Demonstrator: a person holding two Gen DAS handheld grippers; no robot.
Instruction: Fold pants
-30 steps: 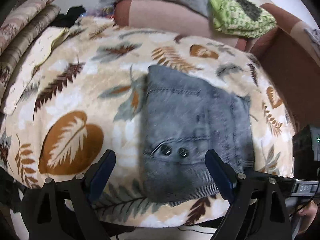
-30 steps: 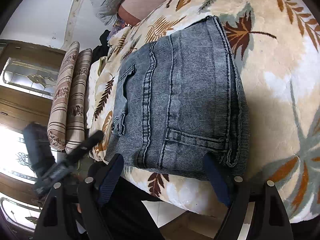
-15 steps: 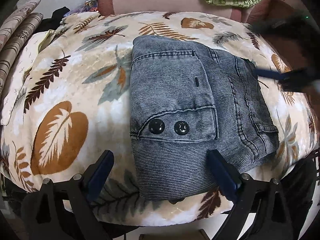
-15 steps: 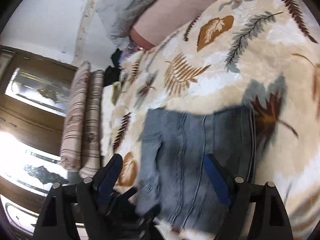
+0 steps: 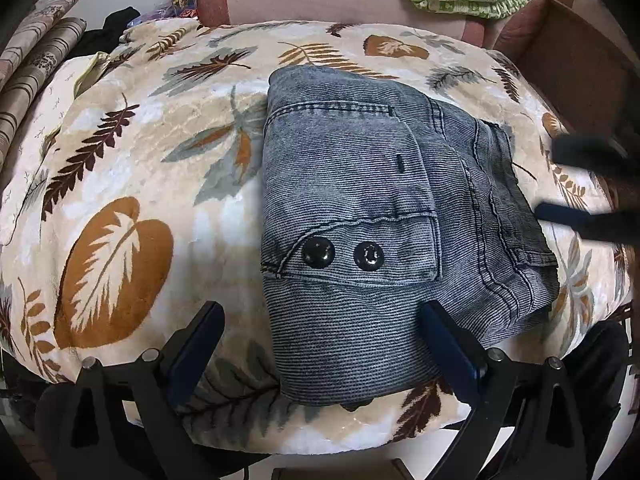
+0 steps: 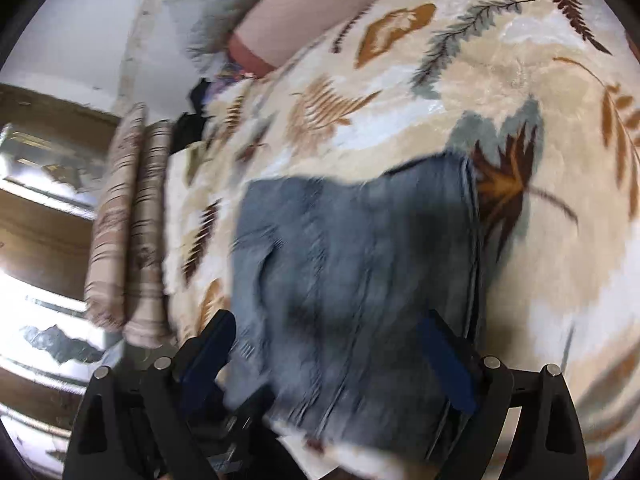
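Pants are left folded compactly on the bed; both grippers, left and right, are opening wide at six o'clock, probably releasing, nothing gripped.

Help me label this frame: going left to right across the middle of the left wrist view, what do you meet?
Striped cushions → big brown leaf print on the leaf-pattern blanket → folded grey pants, two black snaps on the pocket → right tongs, blurred, at the right edge.
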